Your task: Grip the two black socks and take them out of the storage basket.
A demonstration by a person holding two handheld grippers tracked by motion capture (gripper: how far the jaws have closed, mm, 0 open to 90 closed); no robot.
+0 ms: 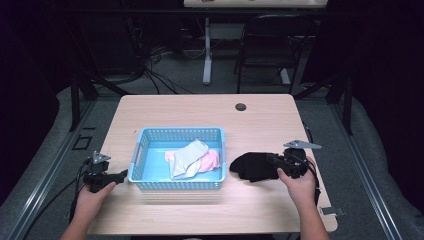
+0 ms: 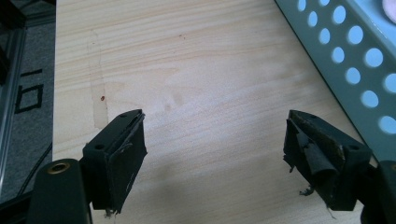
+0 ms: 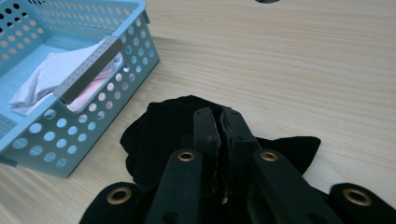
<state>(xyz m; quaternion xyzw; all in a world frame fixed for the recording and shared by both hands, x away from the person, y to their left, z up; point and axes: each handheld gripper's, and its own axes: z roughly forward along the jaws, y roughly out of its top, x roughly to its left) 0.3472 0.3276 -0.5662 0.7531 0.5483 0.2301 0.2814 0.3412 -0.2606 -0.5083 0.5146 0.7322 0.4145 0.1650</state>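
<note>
The left tongs [image 1: 121,175] sit spread wide and empty over the table [image 1: 200,107], just left of the blue basket [image 1: 145,136] of pale socks [image 1: 189,156]. The right tongs [image 3: 221,122] are pinched together on a black cloth [image 1: 252,166] right of it.

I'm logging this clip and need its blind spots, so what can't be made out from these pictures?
- Right gripper, right gripper view: jaws pressed together over the black cloth; whether fabric is pinched between them is hidden.
- Black cloth, high view: its near part is covered by gripper and hand; what garment it is cannot be told.
- Blue basket: the pink cloth lies partly under the grey-white cloth.
</note>
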